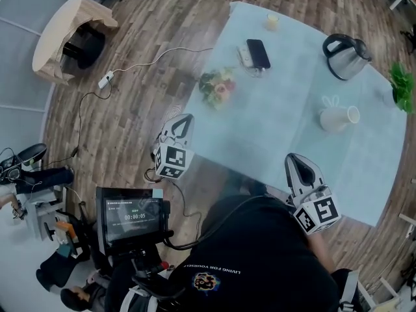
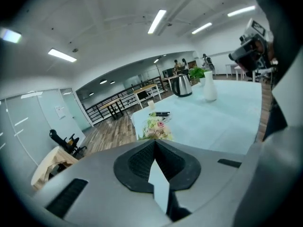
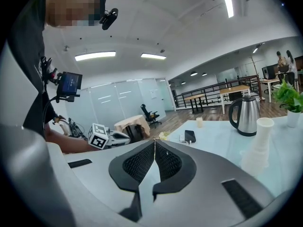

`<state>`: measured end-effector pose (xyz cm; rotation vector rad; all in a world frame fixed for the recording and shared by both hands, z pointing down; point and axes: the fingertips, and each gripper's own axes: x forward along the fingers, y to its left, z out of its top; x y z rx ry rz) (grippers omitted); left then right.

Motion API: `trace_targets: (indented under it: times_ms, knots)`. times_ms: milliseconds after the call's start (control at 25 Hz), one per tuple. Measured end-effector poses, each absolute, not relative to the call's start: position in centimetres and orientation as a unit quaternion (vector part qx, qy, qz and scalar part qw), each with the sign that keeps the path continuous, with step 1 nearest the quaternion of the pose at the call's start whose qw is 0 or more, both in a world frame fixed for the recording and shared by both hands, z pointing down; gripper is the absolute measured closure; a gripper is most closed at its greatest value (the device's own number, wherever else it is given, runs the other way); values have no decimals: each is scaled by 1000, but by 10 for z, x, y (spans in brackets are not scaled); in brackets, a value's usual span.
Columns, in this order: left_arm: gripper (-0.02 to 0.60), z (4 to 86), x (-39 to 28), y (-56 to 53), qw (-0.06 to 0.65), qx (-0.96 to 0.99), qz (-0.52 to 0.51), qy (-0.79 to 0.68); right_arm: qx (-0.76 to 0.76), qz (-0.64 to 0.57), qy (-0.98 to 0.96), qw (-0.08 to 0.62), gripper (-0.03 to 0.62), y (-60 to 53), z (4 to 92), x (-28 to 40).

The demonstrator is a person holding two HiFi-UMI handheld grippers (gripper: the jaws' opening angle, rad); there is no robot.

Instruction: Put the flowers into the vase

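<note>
Head view looks down on a pale blue table [image 1: 273,142] that stands on a wooden floor. The flowers [image 1: 218,88], a small bunch with pink and cream blooms, lie near the left edge of the table. The vase [image 1: 338,117], white and with a narrow neck, stands upright far to the right of them, well apart from the flowers. A metal kettle [image 1: 344,57] is behind the vase, a dark phone [image 1: 257,52] lies behind the flowers, and a green plant [image 1: 403,86] is at the right edge of the table. The left gripper [image 1: 187,118] is beside the left edge of the table, on the near side of the flowers and pointing toward them; its jaws are closed together and nothing is between them. The right gripper [image 1: 294,158] is over the near part of the table, on the near side of the vase; its jaws are also pressed together and hold nothing.
</note>
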<state>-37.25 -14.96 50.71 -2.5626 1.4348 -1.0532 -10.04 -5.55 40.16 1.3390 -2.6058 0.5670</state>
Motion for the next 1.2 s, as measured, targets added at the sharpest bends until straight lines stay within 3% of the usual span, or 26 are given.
trace_targets:
  times_ms: [760,960,1200]
  knots:
    - [568,584,-426,-242,158,-816,-467,301,463,195,-857,117,574,-78,415,-134]
    - [484,602,-431,-251,193,-804,-499,258,473,194,-851,121,574,-71,417,-140]
    - [464,620,-433,-271,214,-796,-518,226,473,197,-848,138,574,-75,418,-146]
